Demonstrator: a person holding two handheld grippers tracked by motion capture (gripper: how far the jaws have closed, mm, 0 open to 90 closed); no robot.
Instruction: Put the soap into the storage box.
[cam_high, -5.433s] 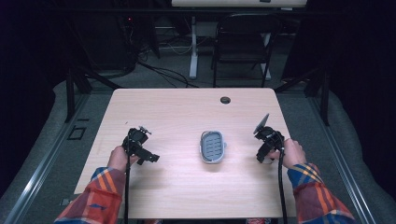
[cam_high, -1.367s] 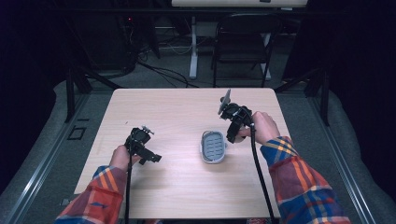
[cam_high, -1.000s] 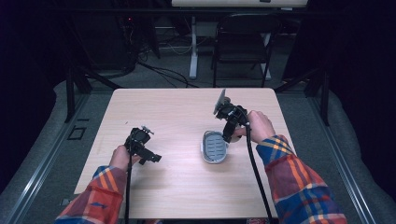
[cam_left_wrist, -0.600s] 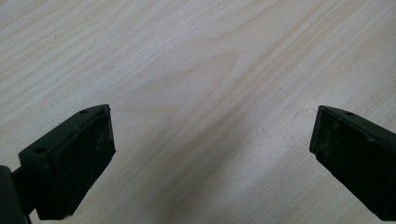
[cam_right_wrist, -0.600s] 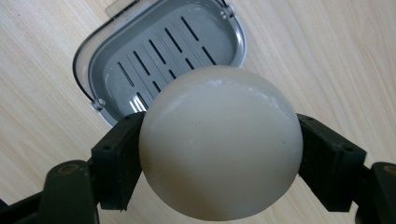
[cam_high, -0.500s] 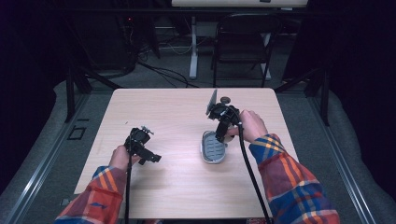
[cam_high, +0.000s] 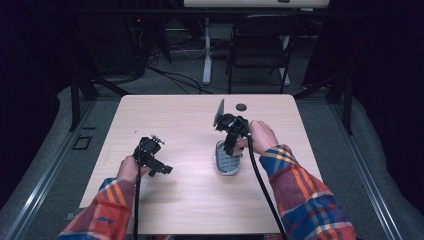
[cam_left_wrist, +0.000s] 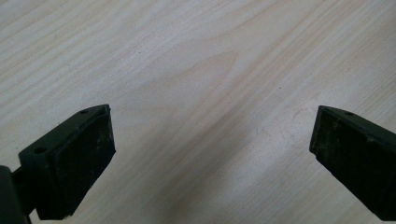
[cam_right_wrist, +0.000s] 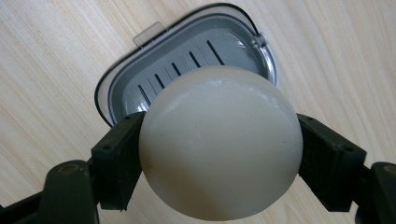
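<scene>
A cream oval soap bar sits clamped between the jaws of my right gripper, which is shut on it. Just beyond the soap lies a grey slotted soap dish on the pale wooden table. From above, the right gripper hangs over the far end of the dish at the table's middle. At the left of the table my left gripper rests low, and its own view shows its fingers far apart over bare wood, open.
A small dark round hole marks the table's far edge. A folding chair and cables stand on the floor behind the table. Both plaid-sleeved forearms come in from the bottom.
The right gripper has moved left and slightly down, from the far right side to above the soap dish, carrying the soap. The left gripper has stayed put.
</scene>
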